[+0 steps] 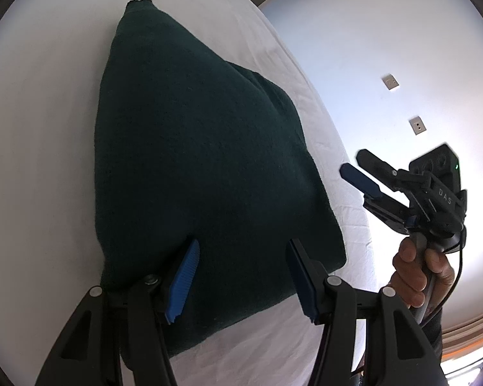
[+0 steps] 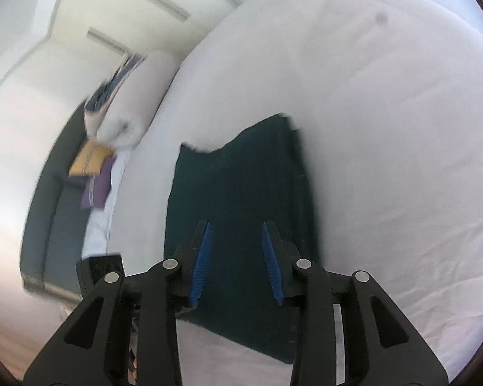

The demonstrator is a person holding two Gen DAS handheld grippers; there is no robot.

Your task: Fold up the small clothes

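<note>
Dark green garment (image 1: 203, 160) lies flat on the white bed (image 1: 42, 128), apparently already folded once. Left gripper (image 1: 243, 276) and right gripper (image 2: 236, 257) hover above it, jaws spread, holding nothing. Further folds remain.

"DAS" on right hand-held gripper (image 1: 359, 169)

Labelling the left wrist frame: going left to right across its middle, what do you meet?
Bare white bed sheet → dark green folded cloth → quilted strip of the sheet at the bed's edge → right gripper, jaws open, held by a hand → wall sockets.
</note>
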